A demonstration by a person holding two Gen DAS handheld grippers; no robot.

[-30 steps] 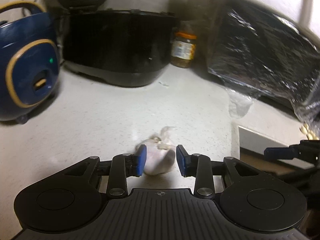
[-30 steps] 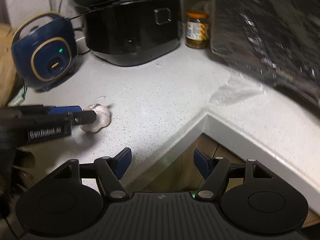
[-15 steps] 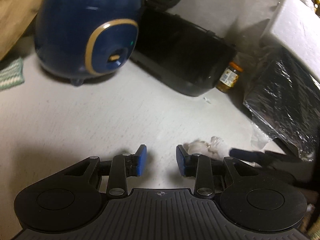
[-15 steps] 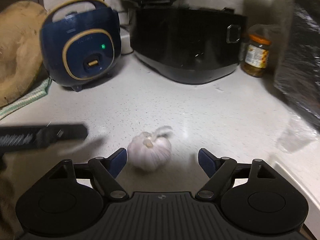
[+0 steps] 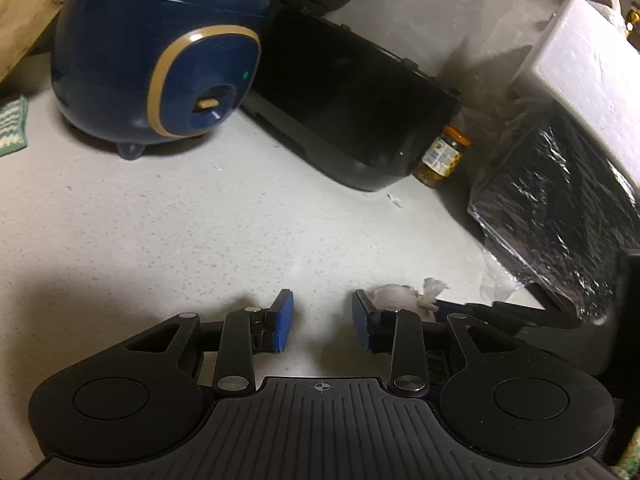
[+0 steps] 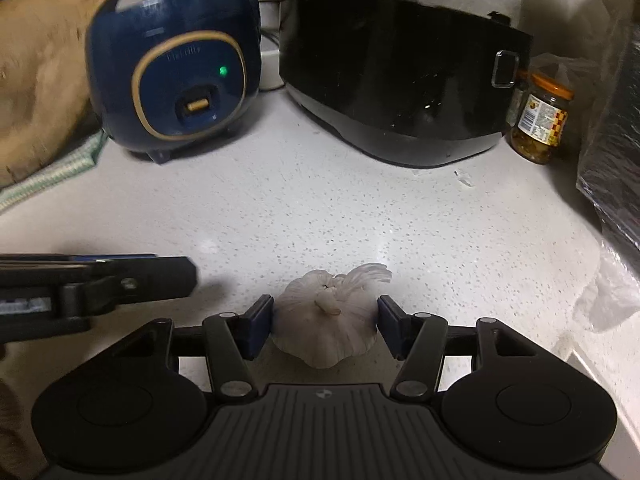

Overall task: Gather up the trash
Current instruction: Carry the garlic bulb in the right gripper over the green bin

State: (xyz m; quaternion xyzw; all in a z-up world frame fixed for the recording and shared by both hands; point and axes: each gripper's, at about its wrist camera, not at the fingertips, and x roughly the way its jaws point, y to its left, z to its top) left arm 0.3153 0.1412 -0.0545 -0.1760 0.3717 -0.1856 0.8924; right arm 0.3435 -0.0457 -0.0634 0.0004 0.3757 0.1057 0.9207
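Observation:
A white garlic bulb (image 6: 328,304) with a papery tuft lies on the speckled white counter (image 6: 360,216). My right gripper (image 6: 325,322) straddles it and its jaws are closing, the blue pads (image 6: 260,320) meeting the bulb's two sides. In the left wrist view the bulb (image 5: 396,294) sits just outside my left gripper's right finger, with the right gripper's fingers (image 5: 480,308) against it. My left gripper (image 5: 322,316) stands open over bare counter with nothing between its pads. In the right wrist view the left gripper (image 6: 176,276) lies to the left of the bulb, apart from it.
A blue rice cooker (image 6: 172,68), a black appliance (image 6: 400,80) and a jar (image 6: 540,120) line the back. A foil-wrapped block (image 5: 560,200) and a clear plastic scrap (image 6: 608,296) sit right, near the counter's edge (image 6: 580,364). A green cloth (image 6: 52,172) lies left.
My left gripper has drawn away from the bulb to the left, still open. My right gripper has come over the bulb and its jaws have narrowed onto it.

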